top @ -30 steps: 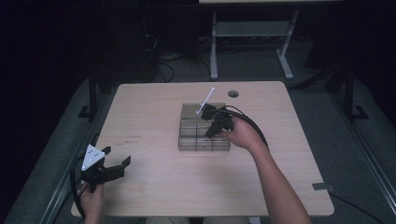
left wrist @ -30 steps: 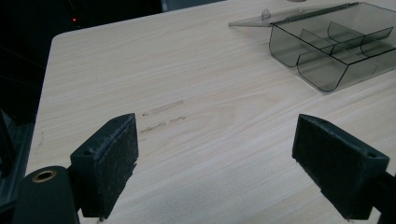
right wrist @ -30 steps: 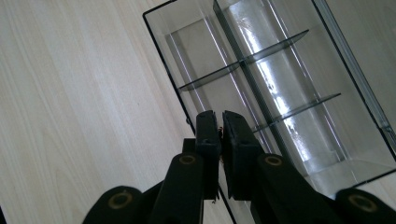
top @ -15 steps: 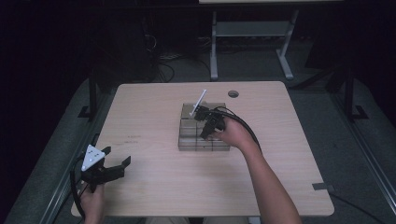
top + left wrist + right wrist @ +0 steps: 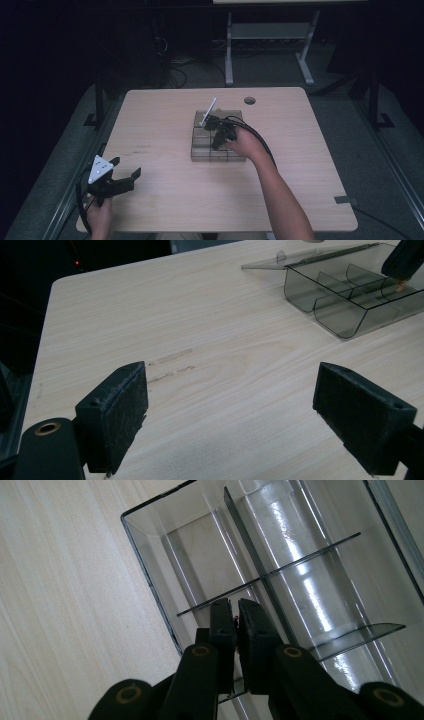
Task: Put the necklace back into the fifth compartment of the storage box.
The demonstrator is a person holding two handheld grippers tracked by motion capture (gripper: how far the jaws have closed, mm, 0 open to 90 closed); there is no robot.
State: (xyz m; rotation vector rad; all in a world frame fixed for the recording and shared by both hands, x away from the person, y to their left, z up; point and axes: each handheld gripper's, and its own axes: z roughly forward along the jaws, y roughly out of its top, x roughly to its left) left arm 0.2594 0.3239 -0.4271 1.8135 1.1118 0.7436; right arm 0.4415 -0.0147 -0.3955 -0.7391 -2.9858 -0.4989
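Right hand-held gripper (image 5: 235, 611) closed, empty, over clear divided box (image 5: 218, 150), left hand-held gripper (image 5: 230, 410) wide open, empty

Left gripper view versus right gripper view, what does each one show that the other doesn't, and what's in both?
Left gripper view alone: the left gripper with jaws wide apart over bare table, and the organiser's flat clear lid lying open behind it. Right gripper view alone: the right gripper from close up, jaws almost together above a thin smoked divider. Both share the smoked clear plastic compartment box and the pale wooden table.
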